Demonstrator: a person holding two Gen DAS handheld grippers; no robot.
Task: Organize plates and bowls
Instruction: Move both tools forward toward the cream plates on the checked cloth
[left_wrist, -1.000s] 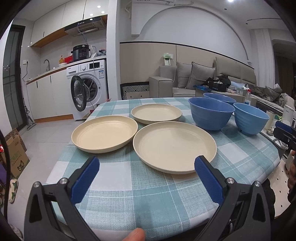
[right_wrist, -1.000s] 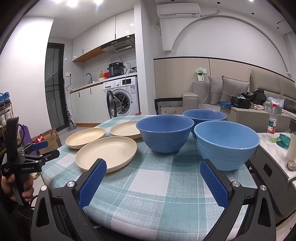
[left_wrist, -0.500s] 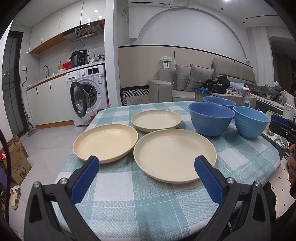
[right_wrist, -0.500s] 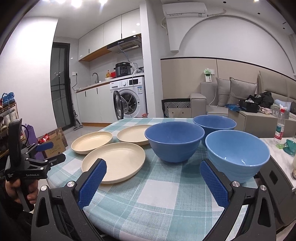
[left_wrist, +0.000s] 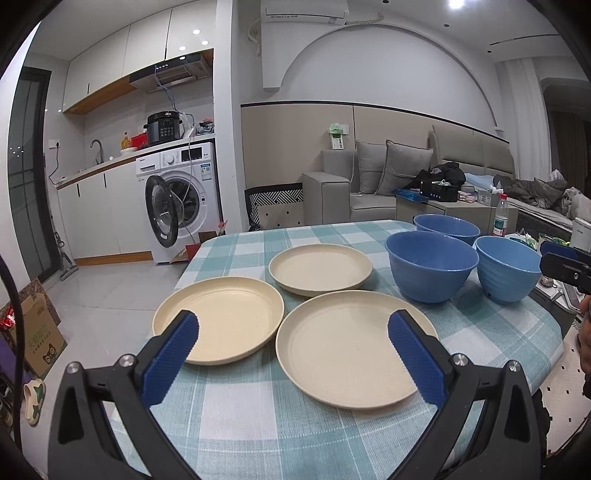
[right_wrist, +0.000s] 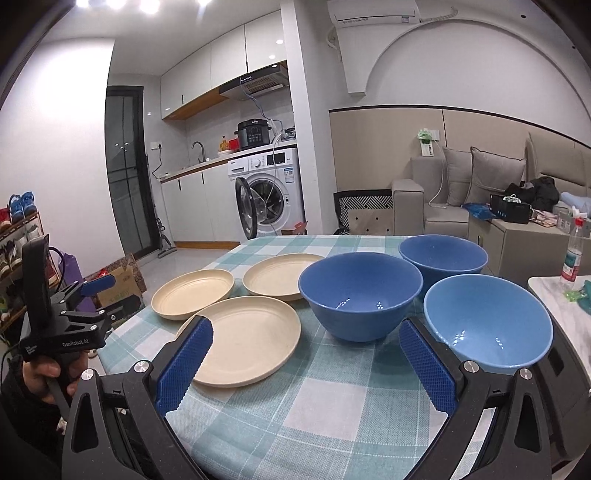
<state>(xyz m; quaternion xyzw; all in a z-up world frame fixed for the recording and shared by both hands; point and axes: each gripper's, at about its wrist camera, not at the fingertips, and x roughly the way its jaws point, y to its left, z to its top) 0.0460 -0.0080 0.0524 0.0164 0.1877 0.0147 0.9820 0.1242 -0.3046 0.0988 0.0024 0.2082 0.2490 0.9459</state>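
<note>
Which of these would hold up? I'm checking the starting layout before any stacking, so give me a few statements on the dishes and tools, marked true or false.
1. Three cream plates lie on the checked tablecloth. True: near plate, left plate, far plate.
2. The plates are already stacked. False: each lies singly on the cloth.
3. Three blue bowls stand upright: the darker middle bowl, the far bowl and the lighter near bowl. True.
4. The left tool grips the near plate. False: its jaws are wide open, holding nothing.
5. The right tool is shut on the lighter near bowl. False: it is open and empty.
</note>
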